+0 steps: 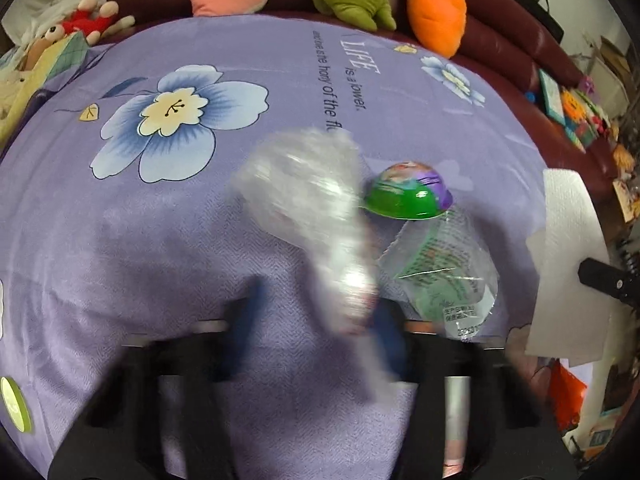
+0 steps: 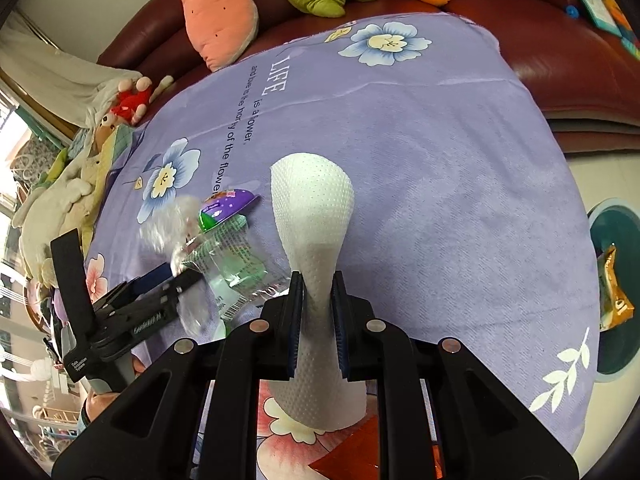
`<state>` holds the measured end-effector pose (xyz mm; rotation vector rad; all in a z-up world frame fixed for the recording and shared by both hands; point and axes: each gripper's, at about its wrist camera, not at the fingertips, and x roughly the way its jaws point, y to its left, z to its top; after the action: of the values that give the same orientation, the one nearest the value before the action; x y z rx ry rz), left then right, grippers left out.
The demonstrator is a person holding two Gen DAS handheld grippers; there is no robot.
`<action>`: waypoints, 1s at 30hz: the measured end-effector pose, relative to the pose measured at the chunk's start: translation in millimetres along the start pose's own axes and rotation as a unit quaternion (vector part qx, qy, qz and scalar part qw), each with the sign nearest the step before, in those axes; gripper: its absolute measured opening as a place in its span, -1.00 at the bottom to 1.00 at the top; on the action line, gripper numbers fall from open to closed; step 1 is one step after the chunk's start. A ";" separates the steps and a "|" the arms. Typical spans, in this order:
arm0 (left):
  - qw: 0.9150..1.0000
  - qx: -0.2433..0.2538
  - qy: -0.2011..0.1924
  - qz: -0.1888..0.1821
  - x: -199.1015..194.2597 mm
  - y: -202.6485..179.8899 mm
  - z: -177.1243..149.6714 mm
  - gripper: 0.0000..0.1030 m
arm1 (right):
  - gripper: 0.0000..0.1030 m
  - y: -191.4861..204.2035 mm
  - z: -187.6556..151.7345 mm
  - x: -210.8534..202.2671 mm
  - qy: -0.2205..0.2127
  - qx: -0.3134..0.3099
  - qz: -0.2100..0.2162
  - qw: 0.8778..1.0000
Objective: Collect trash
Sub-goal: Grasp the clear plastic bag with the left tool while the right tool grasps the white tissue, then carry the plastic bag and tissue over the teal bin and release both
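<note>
A: Left wrist view: the left gripper (image 1: 316, 320) is blurred, jaws narrowed around a clear wrapper (image 1: 304, 204) over the purple cloth (image 1: 160, 240); a firm hold I cannot confirm. A green packet (image 1: 408, 192) lies just beside.

B: Right wrist view: the right gripper (image 2: 316, 300) pinches a paper towel (image 2: 312, 204) tight. Pickup looks under way; next, I'd guess, both pieces go to the bin (image 2: 616, 216) at the right edge.

Purple floral cloth (image 2: 440, 184); green-purple wrapper (image 1: 408, 192) lying on it.
</note>
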<state>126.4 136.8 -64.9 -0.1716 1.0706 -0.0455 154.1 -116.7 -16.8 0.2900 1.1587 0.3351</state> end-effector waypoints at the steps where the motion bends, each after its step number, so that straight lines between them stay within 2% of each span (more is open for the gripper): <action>1: 1.000 -0.005 -0.003 0.003 -2.0 0.6 0.6 -0.54 | -0.72 -1.7 -0.1 -0.8 0.000 0.001 0.001 1.000; 7: 0.998 -0.048 -0.025 0.027 -23.5 18.2 1.0 -0.56 | -0.72 -13.6 -4.0 -12.0 -0.010 0.007 0.011 1.000; 10: 0.997 -0.058 -0.042 0.024 -44.7 20.0 0.9 -0.56 | -0.72 -19.2 -6.1 -18.5 -0.017 0.011 0.017 1.000; 13: 0.997 -0.045 -0.055 0.012 -64.9 5.1 2.9 -0.55 | -0.72 -27.2 -7.5 -26.3 -0.025 0.020 0.025 0.999; 17: 0.998 -0.011 -0.064 -0.013 -77.2 -31.4 6.4 -0.55 | -0.72 -44.1 -10.2 -43.6 -0.046 0.033 0.030 0.998; 22: 0.996 0.044 -0.056 -0.044 -75.5 -94.5 5.8 -0.55 | -0.72 -76.2 -14.8 -72.2 -0.075 0.059 0.027 0.995; 30: 0.986 0.133 -0.049 -0.091 -68.7 -205.3 8.7 -0.55 | -0.69 -142.9 -27.0 -123.4 -0.130 0.114 0.016 0.985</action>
<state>110.5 -56.4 32.2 -0.0288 0.9376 -0.3411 99.9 -295.7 20.8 0.5372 0.9344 0.1850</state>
